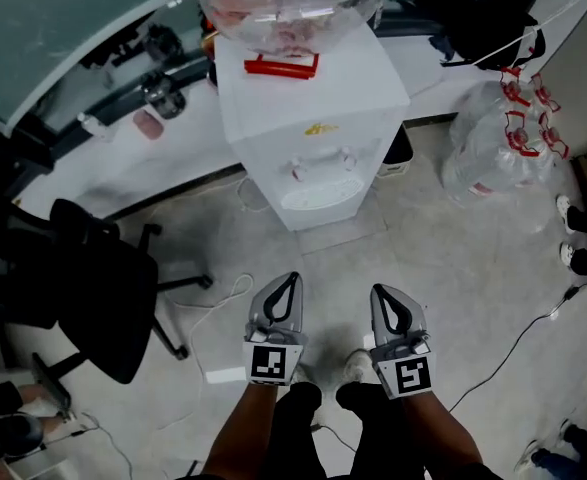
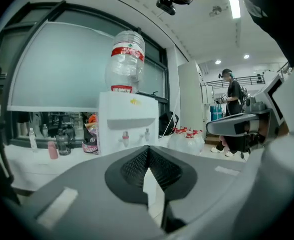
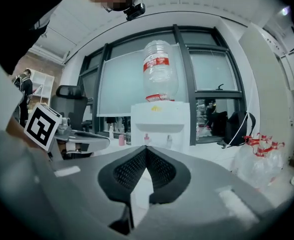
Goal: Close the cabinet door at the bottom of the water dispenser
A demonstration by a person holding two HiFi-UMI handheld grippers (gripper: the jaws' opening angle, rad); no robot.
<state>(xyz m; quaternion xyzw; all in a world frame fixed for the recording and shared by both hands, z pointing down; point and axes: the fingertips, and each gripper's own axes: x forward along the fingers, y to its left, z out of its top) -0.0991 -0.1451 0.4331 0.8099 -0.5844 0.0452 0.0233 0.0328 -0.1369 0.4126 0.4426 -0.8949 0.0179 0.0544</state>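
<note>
The white water dispenser [image 1: 313,118] stands against the window ledge with a clear bottle [image 1: 283,8] upside down on top. Seen from above, its front face shows two taps; the bottom cabinet door is out of sight. My left gripper [image 1: 285,280] and right gripper [image 1: 383,290] hang side by side over the floor, well short of the dispenser, both shut with nothing held. In the left gripper view the dispenser [image 2: 126,119] rises above the shut left gripper [image 2: 148,146]. In the right gripper view the dispenser [image 3: 159,121] sits behind the shut right gripper [image 3: 145,148], which hides its lower part.
A black office chair [image 1: 93,288] stands on the left. Several empty water bottles [image 1: 498,138] lie to the dispenser's right. Cables [image 1: 223,303] run over the floor. Shoes [image 1: 583,218] show at the right edge. A person [image 2: 234,109] stands far off.
</note>
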